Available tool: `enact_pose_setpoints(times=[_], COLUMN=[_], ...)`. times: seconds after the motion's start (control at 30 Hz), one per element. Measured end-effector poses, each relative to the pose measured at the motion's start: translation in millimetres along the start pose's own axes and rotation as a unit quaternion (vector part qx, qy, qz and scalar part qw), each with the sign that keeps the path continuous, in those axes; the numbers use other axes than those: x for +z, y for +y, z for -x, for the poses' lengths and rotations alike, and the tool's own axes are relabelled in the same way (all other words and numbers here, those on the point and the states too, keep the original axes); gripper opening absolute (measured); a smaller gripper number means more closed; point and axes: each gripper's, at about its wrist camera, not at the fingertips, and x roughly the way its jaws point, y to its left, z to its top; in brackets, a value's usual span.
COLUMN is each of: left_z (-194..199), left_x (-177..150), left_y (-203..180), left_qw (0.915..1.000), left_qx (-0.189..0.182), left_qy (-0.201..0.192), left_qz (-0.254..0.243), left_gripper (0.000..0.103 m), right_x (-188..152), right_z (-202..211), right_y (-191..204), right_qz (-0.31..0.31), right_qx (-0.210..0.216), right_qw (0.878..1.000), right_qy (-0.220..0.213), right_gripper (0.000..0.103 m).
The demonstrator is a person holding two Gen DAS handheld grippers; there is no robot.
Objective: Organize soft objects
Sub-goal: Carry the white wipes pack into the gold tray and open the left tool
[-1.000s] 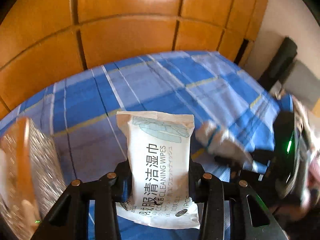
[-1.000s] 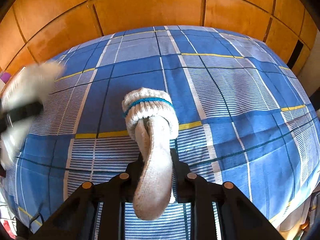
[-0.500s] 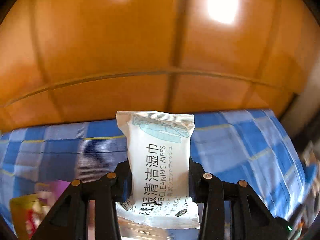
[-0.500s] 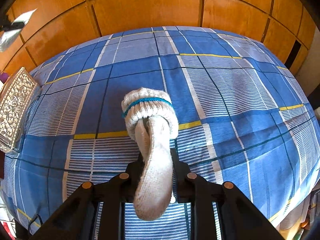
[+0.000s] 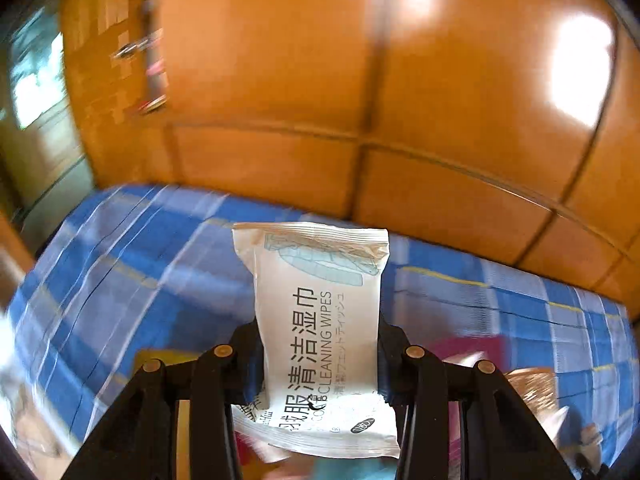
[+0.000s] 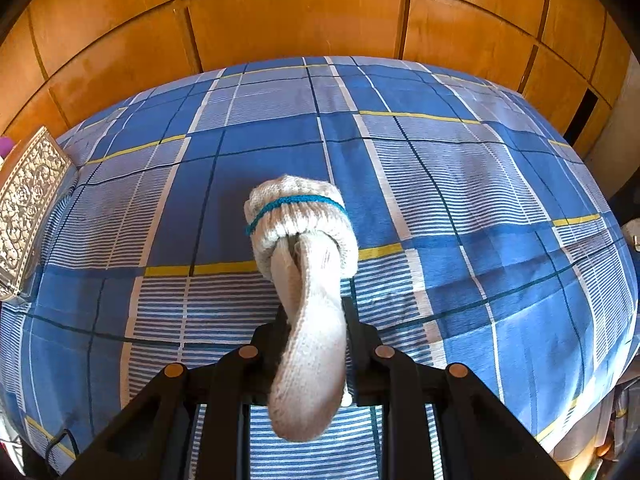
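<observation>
Wipes pack (image 5: 320, 312) is clamped upright by the left gripper (image 5: 320, 360) above the checked bedspread (image 5: 120, 264), presumably for sorting; rolled glove (image 6: 304, 240) is pinched narrowly by the right gripper (image 6: 312, 344) above the same bedspread.

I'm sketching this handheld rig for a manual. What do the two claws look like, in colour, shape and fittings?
Both match: the left claw and the right claw are matte black, with two angular fingers on flat linkage bars joined by round copper-coloured rivets. No cables, markings or sleeves show in either view.
</observation>
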Motion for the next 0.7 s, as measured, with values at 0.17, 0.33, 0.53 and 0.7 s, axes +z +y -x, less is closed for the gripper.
enact_pose_setpoints(times=[0.17, 0.33, 0.53, 0.7], left_z=[6.9, 11.2, 8.1, 6.8], left_x=[-53.7, -116.9, -166.3, -176.9], left_y=[80.4, 119.5, 117.1, 106.5], left_qw=[0.9976, 0.9944, 0.9926, 0.9915], left_qx=[0.037, 0.050, 0.057, 0.083], left_qy=[0.016, 0.040, 0.064, 0.069], left_qz=[0.057, 0.085, 0.086, 0.073], left_gripper=[0.043, 0.043, 0.043, 0.045], right_x=[-3.2, -4.1, -5.0, -4.9], right_z=[0.0, -0.7, -1.8, -2.5], right_y=[5.0, 9.4, 14.0, 17.7], right_qz=[0.006, 0.004, 0.001, -0.001], right_qx=[-0.017, -0.034, -0.048, -0.059], right_qw=[1.000, 0.999, 0.999, 0.998], right_qy=[-0.012, -0.018, -0.022, -0.020], right_gripper=[0.022, 0.022, 0.022, 0.022])
